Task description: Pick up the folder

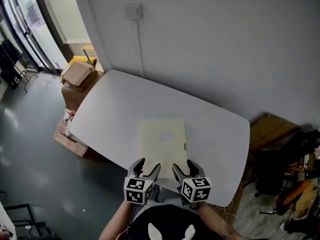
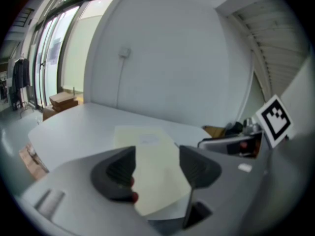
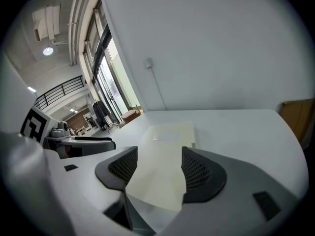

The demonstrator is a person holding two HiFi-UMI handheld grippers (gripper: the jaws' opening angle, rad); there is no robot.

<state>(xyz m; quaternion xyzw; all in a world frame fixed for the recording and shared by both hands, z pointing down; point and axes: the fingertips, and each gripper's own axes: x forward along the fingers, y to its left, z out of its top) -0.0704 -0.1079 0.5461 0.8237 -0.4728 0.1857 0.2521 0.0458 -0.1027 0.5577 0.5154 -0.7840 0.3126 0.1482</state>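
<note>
Pale folder (image 1: 162,140) flat on white table (image 1: 115,104), toward near edge. Left gripper (image 1: 148,166) and right gripper (image 1: 181,165) side by side at its near end. Both released, jaws apart, folder showing between each pair, nothing grasped.

One folder (image 1: 163,144) lies on one bench (image 1: 110,109). Two grippers show — a left gripper (image 1: 149,165) and a right gripper (image 1: 182,165) — each with two jaws and one marker cube. The wall carries one switch (image 1: 133,11), with one cable (image 1: 141,49) running down from it. Left of the bench there are at least two cardboard boxes (image 1: 77,74); right of it, one more box (image 1: 270,130) and one dark chair (image 1: 274,171).
</note>
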